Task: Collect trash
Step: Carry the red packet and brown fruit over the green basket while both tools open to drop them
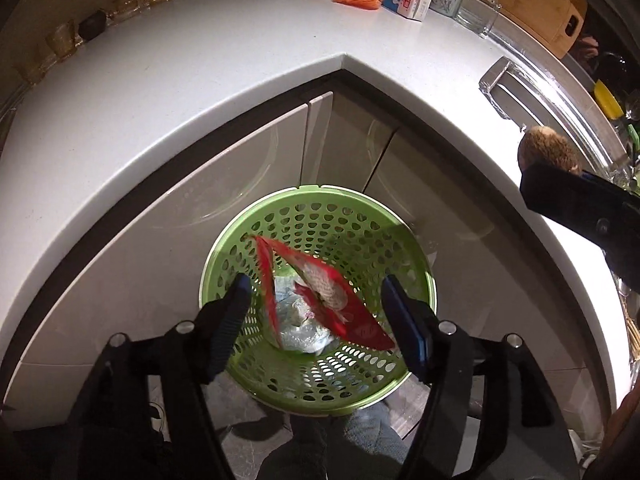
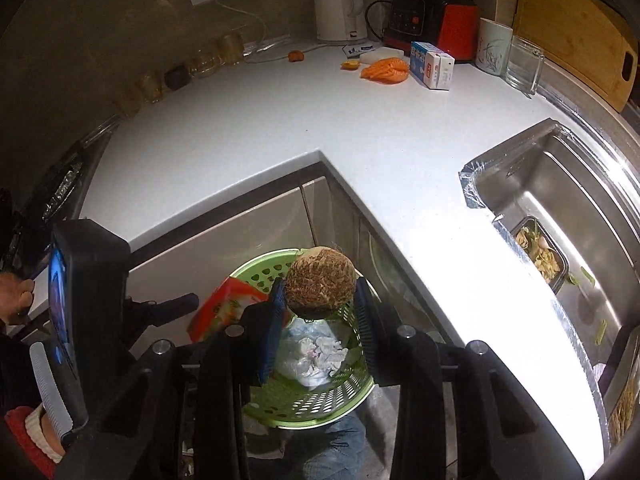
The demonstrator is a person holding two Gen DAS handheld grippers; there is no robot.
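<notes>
While the left gripper [image 1: 316,320] hangs spread and empty above the green basket [image 1: 224,256], where the red packet [image 1: 352,312] tumbles in, the right gripper [image 2: 320,304] pinches a round brown husk [image 2: 320,280] over the rim, which may roll outside if released off-centre.

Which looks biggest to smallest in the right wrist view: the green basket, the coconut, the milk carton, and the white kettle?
1. Green basket
2. Coconut, though it sits nearest the camera, held in the right gripper, so it may look oversized
3. White kettle
4. Milk carton
</notes>
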